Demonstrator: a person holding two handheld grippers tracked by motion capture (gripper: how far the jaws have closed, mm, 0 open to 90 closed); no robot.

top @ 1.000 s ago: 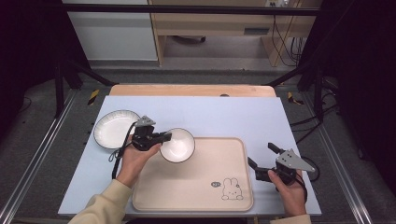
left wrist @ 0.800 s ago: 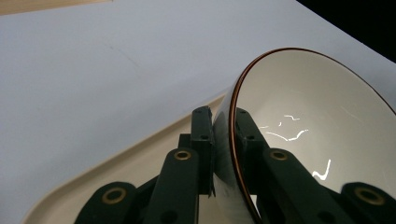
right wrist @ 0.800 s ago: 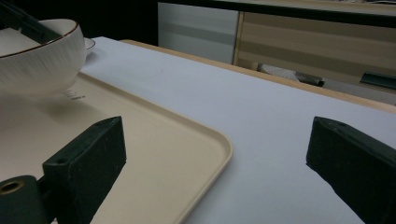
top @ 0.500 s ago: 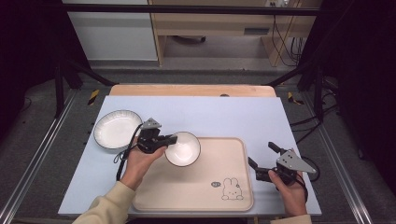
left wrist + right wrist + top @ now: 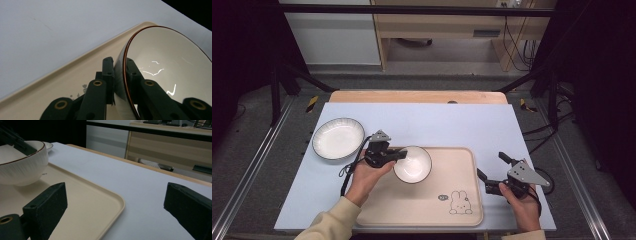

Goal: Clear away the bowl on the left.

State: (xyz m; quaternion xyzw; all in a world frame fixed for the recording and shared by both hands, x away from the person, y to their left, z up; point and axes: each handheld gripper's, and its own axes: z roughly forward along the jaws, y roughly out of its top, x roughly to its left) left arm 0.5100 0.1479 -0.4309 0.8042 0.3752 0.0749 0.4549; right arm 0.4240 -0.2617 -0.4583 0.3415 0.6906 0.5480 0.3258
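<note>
A white bowl (image 5: 412,163) with a dark rim hangs over the far left part of the beige tray (image 5: 447,210). My left gripper (image 5: 398,155) is shut on the bowl's left rim. In the left gripper view the two jaws pinch the bowl (image 5: 170,65) wall, one inside and one outside, above the tray (image 5: 62,85). My right gripper (image 5: 493,166) stands open just off the tray's right edge, low over the table, with nothing between its fingers. In the right gripper view the bowl (image 5: 22,162) is at the left over the tray (image 5: 87,202).
A white plate (image 5: 338,138) lies on the light blue table cover (image 5: 437,120) at the left, behind the left hand. A rabbit drawing (image 5: 459,202) marks the tray's near right corner. A wooden shelf unit (image 5: 447,25) stands beyond the table's far edge.
The left gripper has carried the bowl to the right and a little nearer, further over the tray. The right gripper has stayed put and open.
</note>
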